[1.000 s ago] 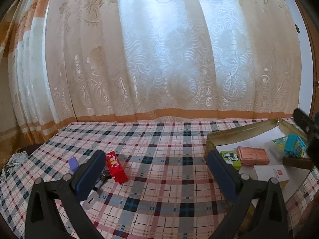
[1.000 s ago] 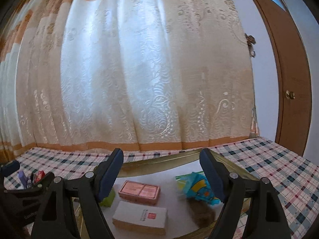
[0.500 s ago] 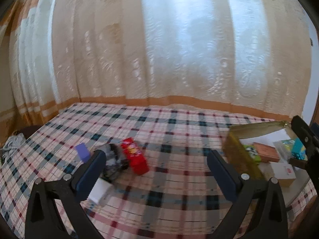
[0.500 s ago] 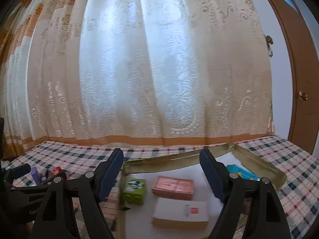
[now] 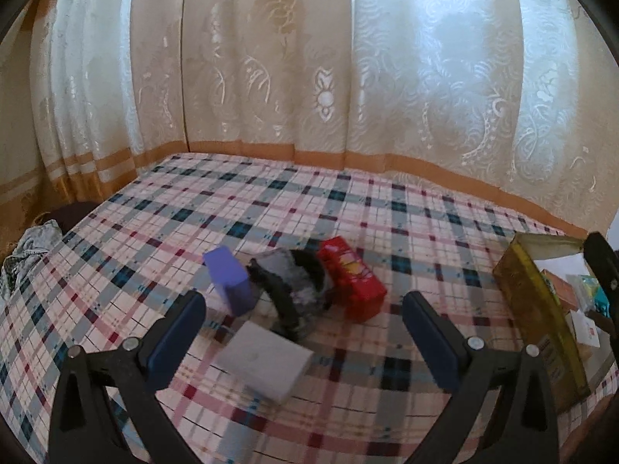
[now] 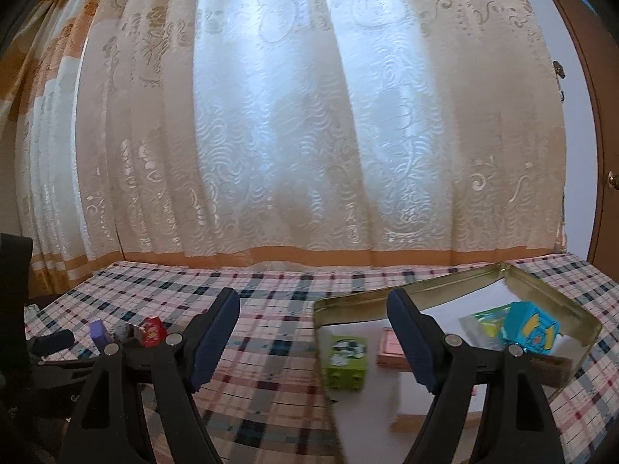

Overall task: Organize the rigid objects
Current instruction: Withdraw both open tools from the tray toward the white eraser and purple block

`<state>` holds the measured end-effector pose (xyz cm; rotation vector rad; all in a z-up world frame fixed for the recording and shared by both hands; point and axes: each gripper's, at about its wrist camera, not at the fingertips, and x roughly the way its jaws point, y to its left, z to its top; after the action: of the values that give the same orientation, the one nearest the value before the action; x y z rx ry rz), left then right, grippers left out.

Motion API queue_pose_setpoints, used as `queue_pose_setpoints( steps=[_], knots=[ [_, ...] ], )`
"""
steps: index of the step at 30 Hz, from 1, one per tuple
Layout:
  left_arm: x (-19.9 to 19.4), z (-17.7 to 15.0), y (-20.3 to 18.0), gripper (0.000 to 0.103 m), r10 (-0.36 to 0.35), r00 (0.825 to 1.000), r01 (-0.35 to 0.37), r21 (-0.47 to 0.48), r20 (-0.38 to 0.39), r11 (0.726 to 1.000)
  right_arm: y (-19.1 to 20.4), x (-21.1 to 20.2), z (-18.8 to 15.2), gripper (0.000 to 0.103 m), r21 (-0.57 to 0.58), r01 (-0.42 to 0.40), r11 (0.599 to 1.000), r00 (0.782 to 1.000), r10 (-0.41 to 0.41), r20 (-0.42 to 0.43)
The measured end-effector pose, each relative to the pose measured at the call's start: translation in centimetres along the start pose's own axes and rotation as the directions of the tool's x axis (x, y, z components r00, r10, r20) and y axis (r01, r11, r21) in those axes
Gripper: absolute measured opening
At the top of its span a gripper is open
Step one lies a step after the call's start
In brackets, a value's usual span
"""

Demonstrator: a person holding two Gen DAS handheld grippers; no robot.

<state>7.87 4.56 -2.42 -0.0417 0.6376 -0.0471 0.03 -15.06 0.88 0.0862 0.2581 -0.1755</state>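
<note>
On the plaid cloth lies a cluster: a purple box (image 5: 230, 282), a grey and black pouch (image 5: 294, 290), a red box (image 5: 350, 280) and a white box (image 5: 267, 359). My left gripper (image 5: 301, 332) hovers open just above and in front of them, the white box between its fingers, untouched. My right gripper (image 6: 313, 328) is open and empty over the near left corner of the gold tin (image 6: 425, 294). The tin holds a green box (image 6: 346, 363), a pink box (image 6: 390, 352), a blue box (image 6: 532, 326) and a pale box low down.
A lace curtain (image 5: 309, 77) hangs right behind the table. Crumpled grey cloth (image 5: 27, 247) lies past the table's left edge. A brown door (image 6: 603, 154) stands at the far right. In the left wrist view the tin (image 5: 541, 309) sits at the right edge.
Both grippers swung to the left. The cluster of boxes came from the left finger's side to the middle of the left wrist view and nearer. The tin slid right in both views.
</note>
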Motion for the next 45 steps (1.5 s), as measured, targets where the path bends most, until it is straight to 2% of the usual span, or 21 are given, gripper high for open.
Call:
queue_pose_setpoints(
  steps=[4,7,14,19,22,24,25,28,30,34,38,45],
  knots=[
    [0.5,0.1,1.8,0.103,-0.021,0.999,0.021,0.012,-0.03,1.0,1.4,0.9,0.0,0.081,0.0,-0.006,1.0,1.0,0.006,-0.03],
    [1.4,0.1,3.6,0.103,-0.074,0.994,0.073,-0.015,-0.08,0.997,2.4,1.3,-0.1,0.081,-0.005,-0.007,1.0,0.999,0.007,-0.044],
    [1.8,-0.2,3.6,0.102,-0.101,0.987,0.107,0.036,-0.123,0.994,2.9,1.5,-0.2,0.081,0.011,-0.05,0.999,0.996,0.051,-0.069],
    [2.3,-0.6,2.3,0.096,-0.101,0.98,0.119,0.103,-0.169,0.988,3.6,1.8,-0.3,0.081,-0.02,-0.073,0.997,0.993,0.071,-0.09],
    [3.1,-0.7,2.7,0.091,-0.093,0.973,0.113,0.087,-0.211,0.99,4.1,2.1,-0.3,0.081,-0.043,-0.085,0.995,0.991,0.08,-0.107],
    [3.7,-0.9,3.2,0.081,-0.097,0.965,0.113,0.054,-0.246,0.992,4.6,2.4,-0.4,0.081,-0.061,-0.092,0.994,0.989,0.084,-0.125],
    [3.9,-1.0,3.5,0.081,-0.099,0.961,0.113,0.04,-0.26,0.993,4.7,2.6,-0.5,0.081,-0.066,-0.093,0.993,0.988,0.084,-0.132],
    [3.8,-1.0,3.6,0.077,-0.108,0.962,0.12,0.033,-0.252,0.992,5.1,3.2,-0.6,0.081,-0.064,-0.117,0.991,0.98,0.105,-0.167],
    [3.8,-1.0,3.6,0.068,-0.11,0.963,0.122,0.033,-0.248,0.992,5.4,3.7,-0.7,0.081,-0.063,-0.131,0.989,0.974,0.117,-0.193],
    [3.6,-0.8,3.9,0.068,-0.111,0.964,0.118,0.017,-0.241,0.993,6.3,4.9,-1.0,0.081,-0.065,-0.158,0.985,0.958,0.137,-0.252],
    [3.3,-0.7,5.3,0.068,-0.11,0.97,0.1,-0.058,-0.216,0.993,7.4,6.1,-1.4,0.081,-0.067,-0.206,0.976,0.931,0.175,-0.32],
    [1.9,-0.2,7.3,0.068,-0.033,0.993,0.017,-0.131,-0.118,0.991,9.7,7.4,-2.3,0.077,-0.101,-0.298,0.949,0.884,0.235,-0.403]
  ],
)
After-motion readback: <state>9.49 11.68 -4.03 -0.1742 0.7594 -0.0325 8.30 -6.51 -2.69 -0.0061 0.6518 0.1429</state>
